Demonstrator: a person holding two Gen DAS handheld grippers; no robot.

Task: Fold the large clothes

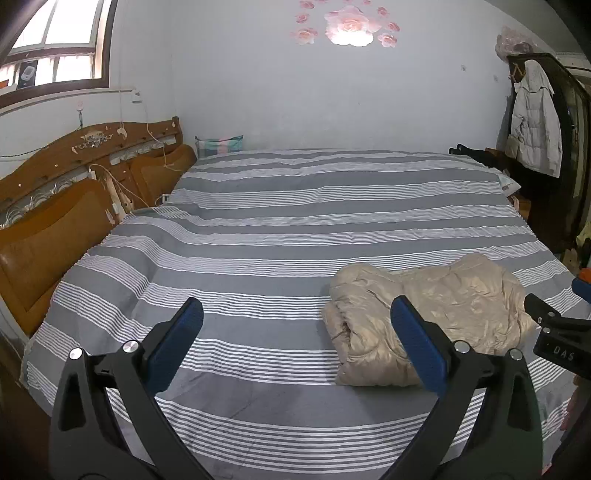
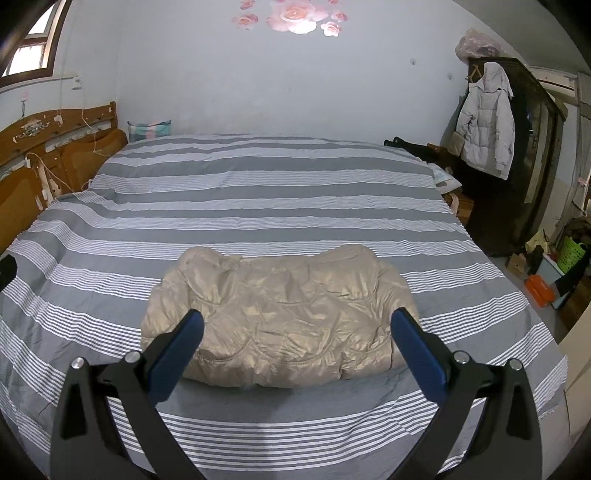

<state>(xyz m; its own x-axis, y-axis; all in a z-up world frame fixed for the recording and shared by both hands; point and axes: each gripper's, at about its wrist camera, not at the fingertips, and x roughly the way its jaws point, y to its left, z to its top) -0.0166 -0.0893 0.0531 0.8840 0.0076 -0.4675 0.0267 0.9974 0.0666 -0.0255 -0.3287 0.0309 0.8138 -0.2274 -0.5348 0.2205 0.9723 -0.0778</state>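
A beige quilted jacket (image 2: 277,317) lies folded into a compact bundle on the near half of the bed, on the grey-and-white striped sheet (image 2: 258,192). Its shiny surface is creased, with scalloped stitching across the top layer, and its rolled edge faces the left side in the left wrist view (image 1: 424,317).

The right gripper (image 2: 297,336) hangs above the near edge of the jacket with its blue-padded fingers spread wide apart and nothing between them. The left gripper (image 1: 295,332) is likewise spread wide and empty, over bare sheet just left of the bundle; its right finger overlaps the jacket's left end in the view, though contact cannot be told. The black body of the right gripper shows at the right edge of the left wrist view.

Around the jacket the sheet is bare, so nothing lies between the grippers and the bundle. At the left stands a wooden headboard (image 1: 66,192) with white cables hanging over it. A checked bag (image 2: 149,130) sits at the far corner by the wall, which bears pink rose stickers (image 2: 293,14). To the right, a pale puffer coat (image 2: 485,122) hangs on a dark wardrobe (image 2: 535,155), and a green basket (image 2: 571,254) and an orange box (image 2: 540,290) sit on the floor beside the bed.
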